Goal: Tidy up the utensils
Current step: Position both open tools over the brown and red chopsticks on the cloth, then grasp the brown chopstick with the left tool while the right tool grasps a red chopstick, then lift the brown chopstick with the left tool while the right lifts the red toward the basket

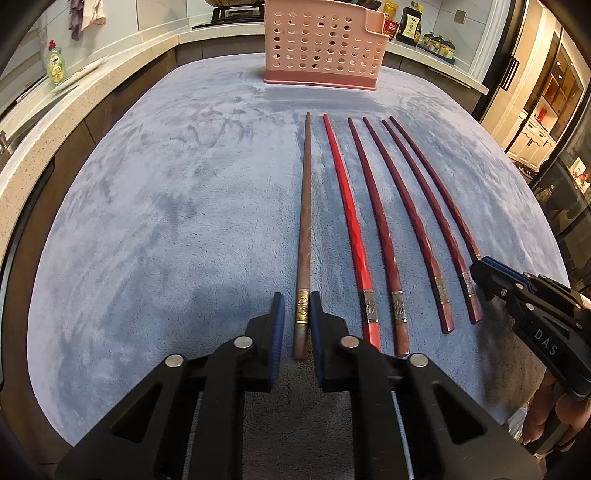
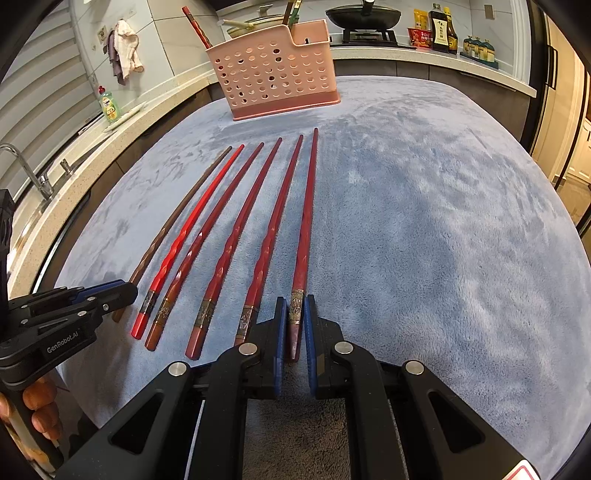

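Note:
Several chopsticks lie side by side on a blue-grey fleece mat [image 1: 166,206]. My left gripper [image 1: 297,321] straddles the handle end of the leftmost, brown chopstick [image 1: 303,221]; its pads stand close on each side, with a slim gap showing. My right gripper [image 2: 294,325] is closed around the handle of the rightmost dark red chopstick [image 2: 308,206]. A bright red chopstick [image 1: 347,214] lies next to the brown one. The pink perforated utensil basket [image 1: 325,44] stands at the mat's far end, and in the right wrist view [image 2: 277,74] it holds a few utensils.
A stone counter [image 1: 48,122] with a green dish-soap bottle [image 1: 56,66] runs along the left. A sink tap [image 2: 26,170] shows in the right wrist view. Sauce bottles [image 2: 441,27] and a wok [image 2: 364,14] stand on the back counter.

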The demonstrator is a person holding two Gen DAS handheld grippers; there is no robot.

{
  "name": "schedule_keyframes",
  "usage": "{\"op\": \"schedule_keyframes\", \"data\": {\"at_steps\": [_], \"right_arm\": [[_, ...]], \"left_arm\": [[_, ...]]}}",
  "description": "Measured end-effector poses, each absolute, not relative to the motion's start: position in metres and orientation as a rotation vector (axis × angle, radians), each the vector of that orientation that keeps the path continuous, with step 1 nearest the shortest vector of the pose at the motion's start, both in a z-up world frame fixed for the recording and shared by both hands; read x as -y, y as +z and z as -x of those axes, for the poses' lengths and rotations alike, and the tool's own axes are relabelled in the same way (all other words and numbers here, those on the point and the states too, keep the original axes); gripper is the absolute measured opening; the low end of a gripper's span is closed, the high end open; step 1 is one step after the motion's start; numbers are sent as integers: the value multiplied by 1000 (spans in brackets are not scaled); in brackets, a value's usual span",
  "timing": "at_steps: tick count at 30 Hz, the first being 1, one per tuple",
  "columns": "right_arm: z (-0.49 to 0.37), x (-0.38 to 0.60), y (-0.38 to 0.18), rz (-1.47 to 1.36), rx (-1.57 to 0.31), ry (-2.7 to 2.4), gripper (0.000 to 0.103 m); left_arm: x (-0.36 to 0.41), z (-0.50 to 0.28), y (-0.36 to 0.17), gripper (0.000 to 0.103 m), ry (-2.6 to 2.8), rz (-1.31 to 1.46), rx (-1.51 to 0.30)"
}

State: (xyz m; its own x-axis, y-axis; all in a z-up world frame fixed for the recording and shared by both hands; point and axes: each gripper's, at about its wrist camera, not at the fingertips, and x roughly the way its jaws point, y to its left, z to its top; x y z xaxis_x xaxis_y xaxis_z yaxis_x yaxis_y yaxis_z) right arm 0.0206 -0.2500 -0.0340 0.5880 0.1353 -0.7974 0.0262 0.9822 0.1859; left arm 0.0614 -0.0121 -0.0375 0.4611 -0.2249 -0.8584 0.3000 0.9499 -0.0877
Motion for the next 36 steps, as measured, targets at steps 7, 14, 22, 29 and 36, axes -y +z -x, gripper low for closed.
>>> {"op": "schedule_keyframes", "data": {"at_steps": [7,14,22,29,36], "right_arm": [[-19,257,-28,-204,-933,54,7],[-16,264,-12,-215,-897,42,7],[-18,275,28,-238,-796,35,7],[-31,292,71,-255,-683,28,7],[-53,310,103,-280,-620,26,7]], "left_arm": [[9,-64,-34,8,-334,-49,-1058],[7,-63,-22,7,-344,-29,-1036],[-2,-69,10,7,-353,27,-979],[-10,-87,50,7,-344,79,-909],[-10,-114,95,7,-319,98,-817]]}}
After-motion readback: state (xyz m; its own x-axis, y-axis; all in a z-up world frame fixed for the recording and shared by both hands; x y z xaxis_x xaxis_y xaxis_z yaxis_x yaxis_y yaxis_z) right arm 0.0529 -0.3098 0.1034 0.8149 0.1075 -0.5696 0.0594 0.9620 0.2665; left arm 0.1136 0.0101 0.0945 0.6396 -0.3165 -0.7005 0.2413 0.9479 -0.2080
